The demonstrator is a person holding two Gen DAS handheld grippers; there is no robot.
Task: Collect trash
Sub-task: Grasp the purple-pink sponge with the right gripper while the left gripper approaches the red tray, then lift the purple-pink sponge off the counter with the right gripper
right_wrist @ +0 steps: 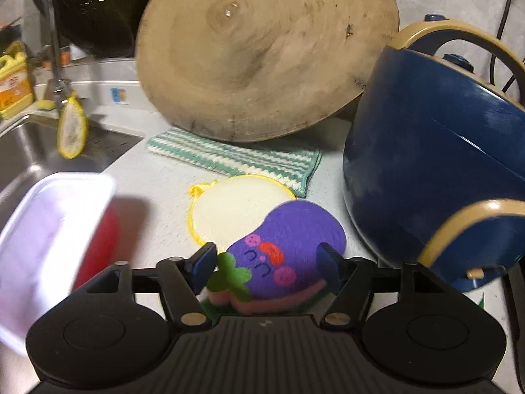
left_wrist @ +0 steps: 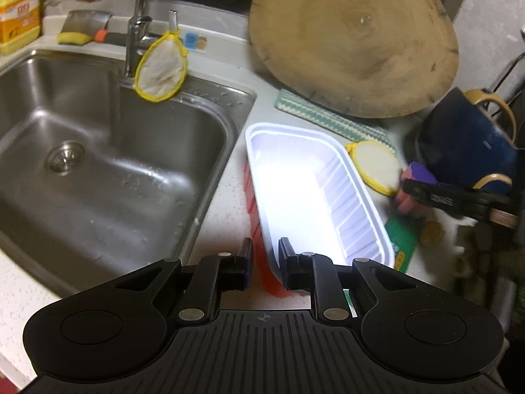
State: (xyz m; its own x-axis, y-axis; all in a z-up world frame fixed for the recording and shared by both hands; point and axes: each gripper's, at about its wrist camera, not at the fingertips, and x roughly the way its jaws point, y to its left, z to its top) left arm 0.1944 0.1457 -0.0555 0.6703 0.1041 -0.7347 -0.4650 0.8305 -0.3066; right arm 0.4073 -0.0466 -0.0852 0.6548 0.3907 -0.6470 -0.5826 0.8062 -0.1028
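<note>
A white plastic tray with a red outer wall lies on the counter beside the sink. My left gripper is shut on its near wall, one finger inside and one outside. In the right wrist view the tray is at the left, tipped, with shadow under it. A purple eggplant-shaped sponge lies between the fingers of my right gripper, which stands open around it without pressing. From the left wrist view the same sponge shows at the right, with a right finger laid across it.
A steel sink with a faucet lies left. A round wooden board leans at the back on a striped cloth. A yellow-edged round pad and a blue pot crowd the sponge. A green packet lies beside the tray.
</note>
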